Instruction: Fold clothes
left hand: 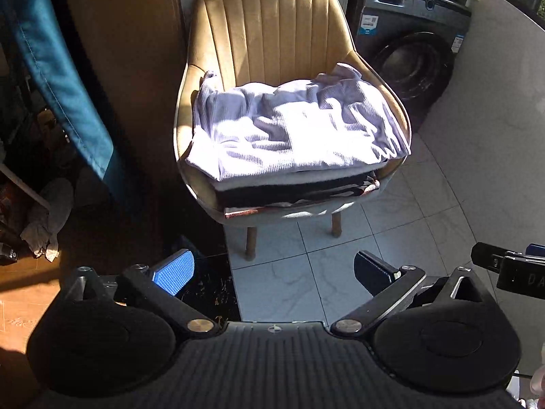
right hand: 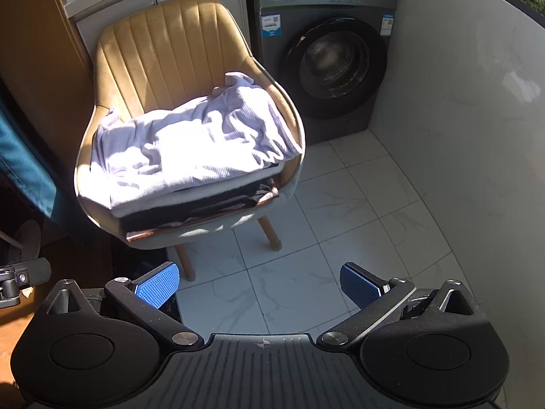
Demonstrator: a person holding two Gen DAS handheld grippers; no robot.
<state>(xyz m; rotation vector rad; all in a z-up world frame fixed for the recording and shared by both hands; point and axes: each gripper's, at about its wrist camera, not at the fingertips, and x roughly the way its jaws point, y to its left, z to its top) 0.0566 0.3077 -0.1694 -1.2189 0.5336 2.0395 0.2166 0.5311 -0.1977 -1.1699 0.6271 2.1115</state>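
A pale lilac ribbed garment (left hand: 289,129) (right hand: 190,143) lies roughly folded on top of a stack of folded clothes (left hand: 296,191) (right hand: 197,208), with white, black and rust-coloured layers under it. The stack rests on the seat of a tan padded chair (left hand: 272,30) (right hand: 170,44). My left gripper (left hand: 272,272) is open and empty, held back from the chair above the floor. My right gripper (right hand: 259,286) is also open and empty, in front of the chair and to its right. Part of the right gripper (left hand: 511,269) shows at the right edge of the left wrist view.
A grey front-loading washing machine (right hand: 327,54) (left hand: 412,44) stands behind the chair on the right. White tiled floor (right hand: 357,211) (left hand: 340,255) runs under both grippers. A teal curtain (left hand: 54,68) hangs at the left over a wooden floor (left hand: 20,300) with crumpled cloth (left hand: 44,228).
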